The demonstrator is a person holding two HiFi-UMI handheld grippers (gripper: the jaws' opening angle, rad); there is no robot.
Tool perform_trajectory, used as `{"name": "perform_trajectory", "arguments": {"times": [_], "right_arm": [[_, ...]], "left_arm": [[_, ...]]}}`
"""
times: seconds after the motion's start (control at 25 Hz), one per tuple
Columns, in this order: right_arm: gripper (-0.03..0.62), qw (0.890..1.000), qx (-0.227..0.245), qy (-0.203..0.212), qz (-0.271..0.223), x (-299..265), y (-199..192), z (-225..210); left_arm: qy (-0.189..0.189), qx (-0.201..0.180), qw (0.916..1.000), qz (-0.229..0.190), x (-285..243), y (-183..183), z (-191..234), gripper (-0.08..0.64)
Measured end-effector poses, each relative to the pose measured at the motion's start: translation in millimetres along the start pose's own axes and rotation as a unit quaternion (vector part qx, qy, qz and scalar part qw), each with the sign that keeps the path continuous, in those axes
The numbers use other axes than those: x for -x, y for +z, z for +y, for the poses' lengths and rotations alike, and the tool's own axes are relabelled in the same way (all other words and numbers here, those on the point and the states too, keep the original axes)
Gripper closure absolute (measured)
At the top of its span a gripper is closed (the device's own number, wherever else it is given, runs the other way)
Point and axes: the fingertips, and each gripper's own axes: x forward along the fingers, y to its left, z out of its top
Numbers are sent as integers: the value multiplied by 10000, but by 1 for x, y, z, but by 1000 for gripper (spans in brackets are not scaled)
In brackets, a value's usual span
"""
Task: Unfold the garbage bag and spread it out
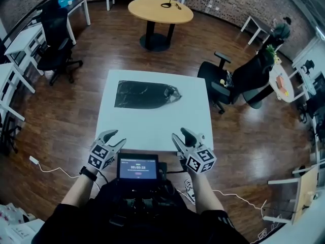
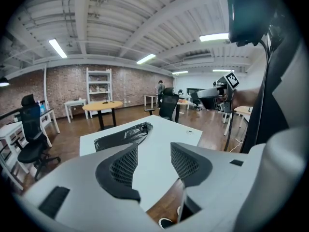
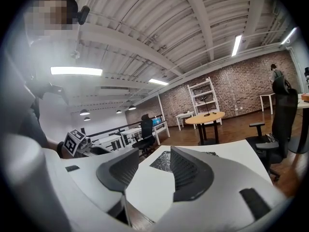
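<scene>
Plainly, garbage bag [image 1: 144, 94] lies crumpled on table [image 1: 152, 128]; screen [image 1: 137, 167] text unreadable.

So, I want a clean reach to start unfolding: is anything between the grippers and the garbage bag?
Nothing visible does. Only bare white table lies between the open, empty left gripper and right gripper, both at the near edge, and the black garbage bag lying further back.
</scene>
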Motion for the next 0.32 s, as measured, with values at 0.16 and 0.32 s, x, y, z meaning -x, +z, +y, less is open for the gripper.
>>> {"name": "perform_trajectory", "arguments": {"times": [0.16,0.32], "right_arm": [[368,10000,0,31,6,1,-3,10],[368,10000,66,-50,17,4,-2,18]], "left_arm": [[47,-9,10000,35,7,-9,7,337],[57,25,10000,-21,15,-9,10,337]]}}
